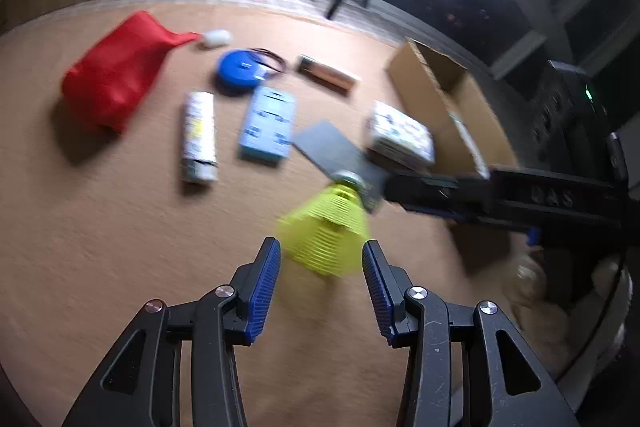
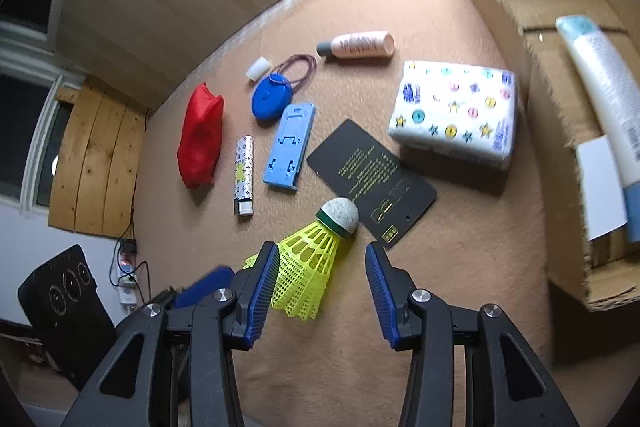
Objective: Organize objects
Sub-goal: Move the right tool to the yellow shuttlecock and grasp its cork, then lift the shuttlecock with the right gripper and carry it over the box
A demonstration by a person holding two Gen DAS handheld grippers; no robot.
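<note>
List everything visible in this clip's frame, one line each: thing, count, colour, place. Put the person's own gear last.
shuttlecock: 1, yellow skirt, pale cork; nearest both grippers, cork over the card's corner
card: 1, black; mid table
tissue pack: 1, white, printed; beside the box
cardboard box: 1, brown; right, open
tube: 1, white and blue; inside the box
bottle: 1, pink; far side, lying down
blue plastic holder: 1; centre
round blue case: 1; behind the holder
patterned stick: 1, white; left of the holder
red pouch: 1; far left
left gripper: black, blue pads, jaws open
right gripper: same, jaws open
</note>
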